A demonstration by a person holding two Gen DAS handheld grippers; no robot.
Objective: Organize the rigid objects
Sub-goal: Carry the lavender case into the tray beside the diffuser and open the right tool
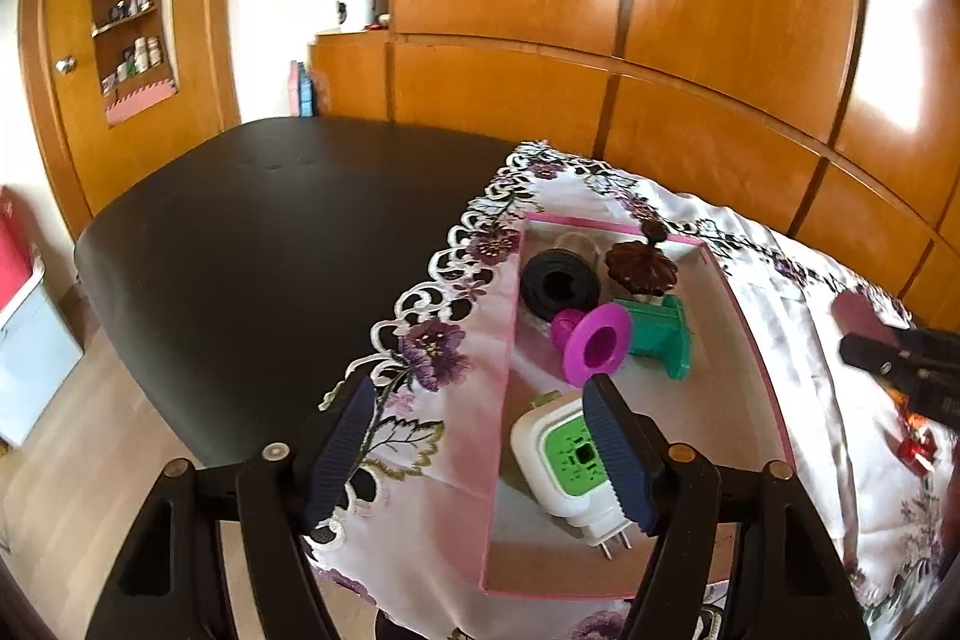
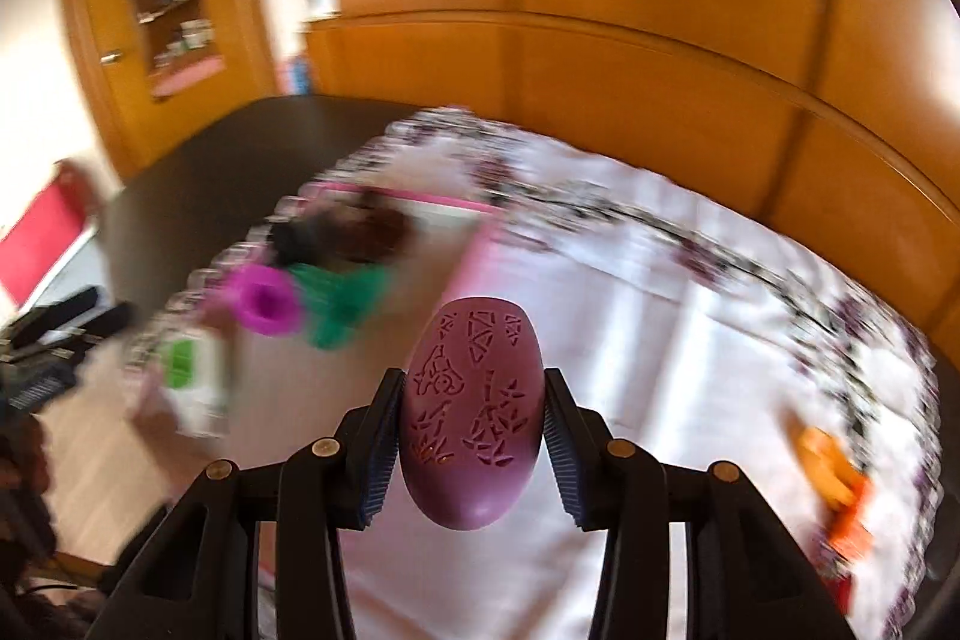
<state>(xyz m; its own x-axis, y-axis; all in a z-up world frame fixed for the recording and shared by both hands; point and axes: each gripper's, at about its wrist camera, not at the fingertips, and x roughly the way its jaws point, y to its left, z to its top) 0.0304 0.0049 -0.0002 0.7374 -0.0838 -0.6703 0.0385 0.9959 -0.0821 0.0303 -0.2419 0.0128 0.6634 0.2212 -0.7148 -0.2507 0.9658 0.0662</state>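
Note:
A pink-rimmed shallow box lies on a floral cloth and holds a black ring, a brown lid-like piece, a magenta spool, a green spool and a white-and-green plug adapter. My left gripper is open and empty above the box's near left side. My right gripper is shut on a purple oval object with cut-out patterns, held above the cloth to the right of the box. The right wrist view is motion-blurred.
The floral cloth covers the right part of a black table. An orange object lies on the cloth at the right. Wooden cabinets stand behind the table. The right gripper shows at the left wrist view's right edge.

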